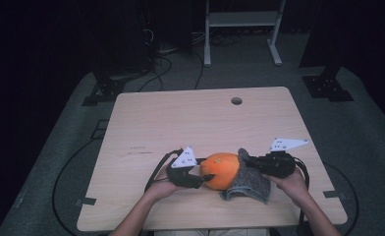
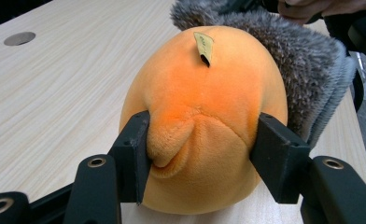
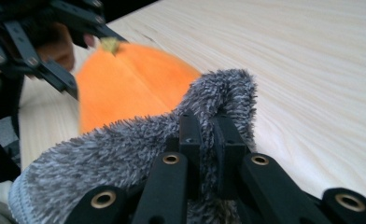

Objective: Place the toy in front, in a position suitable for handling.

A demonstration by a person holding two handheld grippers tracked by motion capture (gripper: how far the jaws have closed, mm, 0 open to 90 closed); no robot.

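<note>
Left gripper view reveals a paper tag (image 2: 203, 45) atop the orange plush (image 2: 200, 126).

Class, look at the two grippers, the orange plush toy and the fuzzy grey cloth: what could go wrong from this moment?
1. The left gripper squeezes only the soft end of the orange plush toy; the plush dents there, so it may slip out.
2. The right gripper pinches just a fold at the grey cloth's edge, so the fold could pull free.
3. The cloth drapes against the toy, so tugging one may drag the other across the table.
</note>
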